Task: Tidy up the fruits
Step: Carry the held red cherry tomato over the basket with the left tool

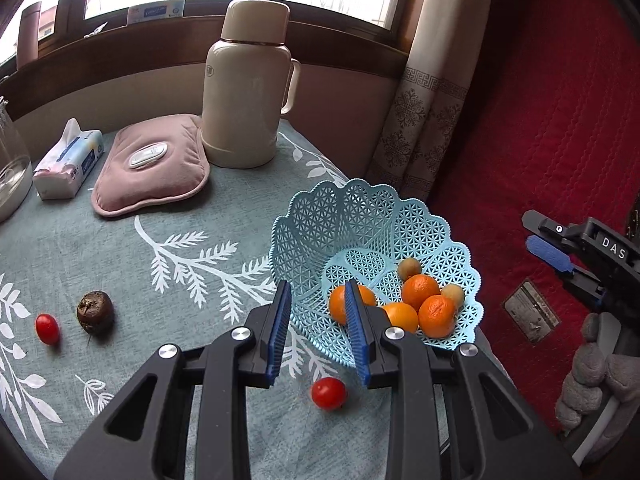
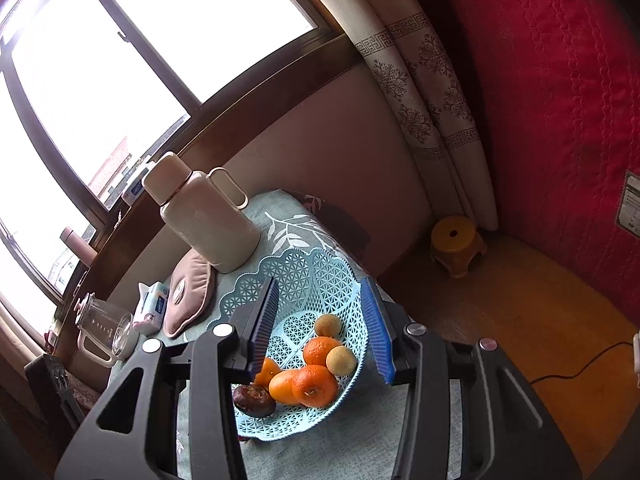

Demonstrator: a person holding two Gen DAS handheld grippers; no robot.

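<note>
Left wrist view: the left claw (image 1: 320, 334) hangs half open and empty, above a tomato (image 1: 328, 393) on the counter (image 1: 192, 360) near the basket (image 1: 360, 216). Lower straight, straddle it, close gently. The right claw (image 2: 320, 330), open, holds nothing.

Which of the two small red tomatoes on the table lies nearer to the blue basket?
The small red tomato just below the blue lattice plastic basket; the other red tomato lies far left, beside the dark brown fruit.
</note>
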